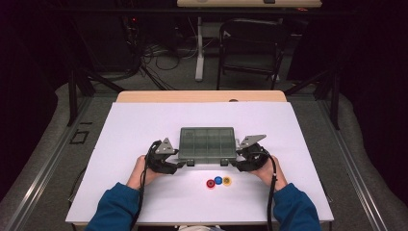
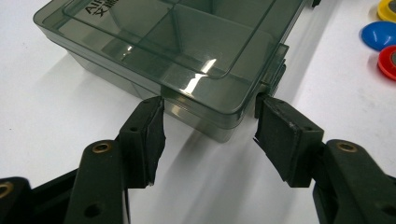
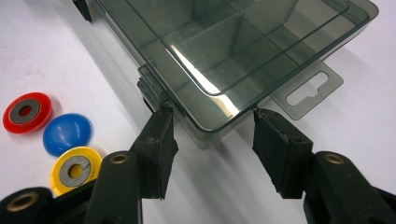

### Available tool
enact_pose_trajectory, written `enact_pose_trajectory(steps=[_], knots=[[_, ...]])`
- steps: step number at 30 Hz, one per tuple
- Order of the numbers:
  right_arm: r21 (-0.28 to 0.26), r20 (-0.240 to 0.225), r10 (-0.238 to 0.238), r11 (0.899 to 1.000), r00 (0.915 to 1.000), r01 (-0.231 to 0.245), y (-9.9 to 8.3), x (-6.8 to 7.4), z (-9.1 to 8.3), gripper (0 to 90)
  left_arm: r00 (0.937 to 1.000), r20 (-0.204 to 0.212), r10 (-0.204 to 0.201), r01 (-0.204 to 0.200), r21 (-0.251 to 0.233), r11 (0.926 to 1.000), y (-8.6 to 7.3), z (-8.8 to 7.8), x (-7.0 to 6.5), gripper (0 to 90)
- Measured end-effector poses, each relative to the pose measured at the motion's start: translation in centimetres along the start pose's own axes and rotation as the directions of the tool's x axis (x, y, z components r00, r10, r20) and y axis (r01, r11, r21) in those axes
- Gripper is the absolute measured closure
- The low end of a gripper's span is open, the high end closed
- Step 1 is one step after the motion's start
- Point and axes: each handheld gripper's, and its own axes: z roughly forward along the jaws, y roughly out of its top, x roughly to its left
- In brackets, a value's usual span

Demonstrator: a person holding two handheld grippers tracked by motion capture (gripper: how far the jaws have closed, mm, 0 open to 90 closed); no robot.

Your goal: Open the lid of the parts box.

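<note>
The smoky clear compartment box sits lid-down-and-latched in the middle of the white counter, and both hands are on it at once. The left tool is at the box's near left corner; in the left gripper view its two black pads straddle that corner, one pad touching the side wall, the other up against the front by a latch, though I cannot tell whether they are actually squeezing. The right tool mirrors it at the near right corner; in the right gripper view its pads flank the corner, right at the walls, with the box's hang tab just beyond. Near the person's side of the box, three small round magnets lie together: red, blue and yellow, close to the right tool, touching neither.
</note>
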Motion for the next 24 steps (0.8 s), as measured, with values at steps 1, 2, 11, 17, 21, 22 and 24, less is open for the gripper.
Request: enact_pose_trajectory(steps=[1,2,11,17,21,22,24], knots=[[0.0,0.0,-0.001,1.0,1.0,0.001,-0.01,-0.01,0.01,47.8,1.0,0.0,-0.001,0.001,-0.001,1.0,-0.01,-0.01,0.01,42.4],[0.0,0.0,-0.001,1.0,1.0,0.001,0.0,-0.01,0.01,47.8,1.0,0.0,-0.003,0.003,-0.002,1.0,-0.03,-0.01,0.02,42.6],[0.005,0.003,-0.001,1.0,1.0,0.001,0.03,0.03,-0.06,48.4,1.0,-0.007,0.006,-0.006,-0.011,0.9999,-0.08,-0.11,-0.01,46.1],[-0.008,-0.002,-0.001,1.0,1.0,0.001,0.04,-0.03,-0.19,50.6,1.0,0.004,0.002,-0.002,-0.025,0.9997,-0.11,-0.22,0.04,47.8],[-0.012,-0.005,-0.003,1.0,1.0,0.003,0.01,-0.08,-0.28,52.5,1.0,0.006,0.002,-0.002,-0.029,0.9996,-0.14,-0.32,0.1,48.4],[-0.019,-0.005,0.002,1.0,1.0,-0.002,-0.02,-0.07,-0.29,53.0,1.0,0.003,0.001,0.0,-0.034,0.9994,-0.15,-0.37,0.1,48.4],[-0.025,-0.006,0.002,1.0,1.0,-0.002,-0.04,-0.12,-0.36,53.8,1.0,-0.002,-0.001,0.001,-0.041,0.9991,-0.15,-0.51,0.13,48.3]])
